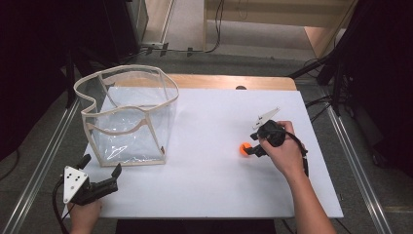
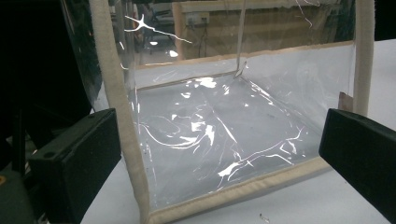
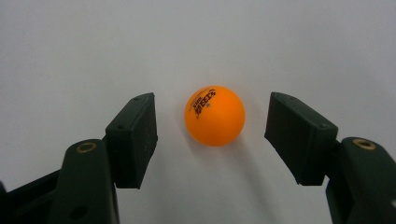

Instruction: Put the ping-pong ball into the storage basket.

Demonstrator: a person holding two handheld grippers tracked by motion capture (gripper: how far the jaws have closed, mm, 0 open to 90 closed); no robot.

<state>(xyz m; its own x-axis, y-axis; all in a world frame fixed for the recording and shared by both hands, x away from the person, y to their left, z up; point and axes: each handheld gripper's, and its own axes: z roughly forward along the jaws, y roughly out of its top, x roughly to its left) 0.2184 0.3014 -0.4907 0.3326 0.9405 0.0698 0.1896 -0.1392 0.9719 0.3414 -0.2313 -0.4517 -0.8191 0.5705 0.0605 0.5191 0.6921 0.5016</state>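
Note:
An orange ping-pong ball [image 1: 244, 149] [image 3: 214, 115] with dark print lies on the white table top [image 1: 209, 161]. My right gripper [image 1: 250, 149] [image 3: 210, 133] is down at the ball, one jaw on each side of it with a gap on both sides, so the pads are not pressing. A clear plastic bag [image 1: 127, 117] [image 2: 224, 130] with cream fabric edging stands upright and open-topped at the table's left. My left gripper [image 1: 101, 168] [image 2: 219, 154] rests near the front left corner, jaws wide apart, pointing at the bag's near wall.
Metal rails run along both sides of the table. The wooden table edge [image 1: 234, 82] shows at the back. Dark equipment and cables [image 1: 341, 73] stand at the right and back left.

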